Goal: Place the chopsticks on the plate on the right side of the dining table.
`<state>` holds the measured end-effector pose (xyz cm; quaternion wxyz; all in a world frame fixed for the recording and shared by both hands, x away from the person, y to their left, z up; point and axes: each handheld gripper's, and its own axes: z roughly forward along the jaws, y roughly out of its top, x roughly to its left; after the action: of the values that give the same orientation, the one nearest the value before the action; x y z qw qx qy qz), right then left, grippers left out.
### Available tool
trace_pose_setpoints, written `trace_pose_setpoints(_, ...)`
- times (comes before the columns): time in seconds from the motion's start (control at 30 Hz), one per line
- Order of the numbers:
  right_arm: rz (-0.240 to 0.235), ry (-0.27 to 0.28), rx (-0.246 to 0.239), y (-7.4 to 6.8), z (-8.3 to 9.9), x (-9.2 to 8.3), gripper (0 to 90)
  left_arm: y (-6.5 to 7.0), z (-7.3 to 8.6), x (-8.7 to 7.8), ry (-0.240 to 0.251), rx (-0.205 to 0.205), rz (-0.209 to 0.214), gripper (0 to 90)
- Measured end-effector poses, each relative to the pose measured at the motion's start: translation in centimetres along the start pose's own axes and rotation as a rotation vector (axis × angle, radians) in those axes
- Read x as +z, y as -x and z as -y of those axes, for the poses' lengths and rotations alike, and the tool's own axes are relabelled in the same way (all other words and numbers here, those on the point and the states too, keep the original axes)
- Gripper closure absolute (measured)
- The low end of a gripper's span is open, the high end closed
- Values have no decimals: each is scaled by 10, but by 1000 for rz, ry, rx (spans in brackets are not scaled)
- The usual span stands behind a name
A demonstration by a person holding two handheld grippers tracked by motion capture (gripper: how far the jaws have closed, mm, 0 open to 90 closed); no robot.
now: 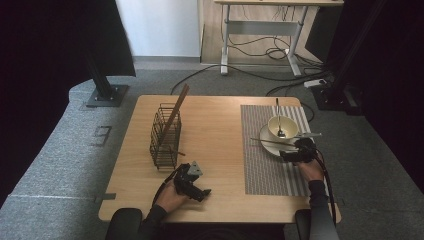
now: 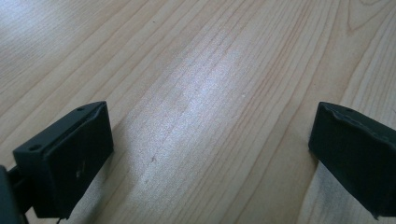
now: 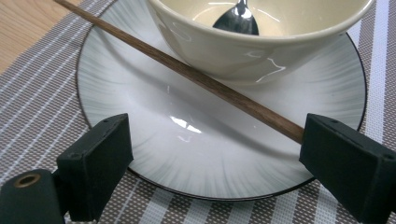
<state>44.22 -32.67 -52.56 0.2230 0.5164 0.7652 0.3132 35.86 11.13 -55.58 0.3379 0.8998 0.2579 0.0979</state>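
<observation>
The right gripper hung low over the plate, jaws apart, apparently to straddle the chopstick, which lay slanted across the plate against the bowl. The left gripper, jaws also apart and empty, rested on the bench beside the rack, probably waiting.

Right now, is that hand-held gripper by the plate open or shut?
Open: the right hand-held gripper has its jaws wide apart over the plate, nothing clamped.

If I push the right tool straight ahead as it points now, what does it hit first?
Most likely the chopstick lying across the plate between the open jaws of the right tool, then the bowl just behind it; depth is hard to judge.
</observation>
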Motion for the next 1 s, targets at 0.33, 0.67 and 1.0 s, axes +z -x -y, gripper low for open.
trace_pose_setpoints(0.33, 18, -1, 11, 4, 2, 3, 68, 0, 0, 0, 0, 0, 0, 0)
trace_pose_setpoints(0.67, 22, 0, 8, 4, 2, 5, 71, 0, 0, 0, 0, 0, 0, 0)
trace_pose_setpoints(1.0, 25, 2, 1, 3, 2, -5, 43, 0, 0, 0, 0, -3, 1, 0)
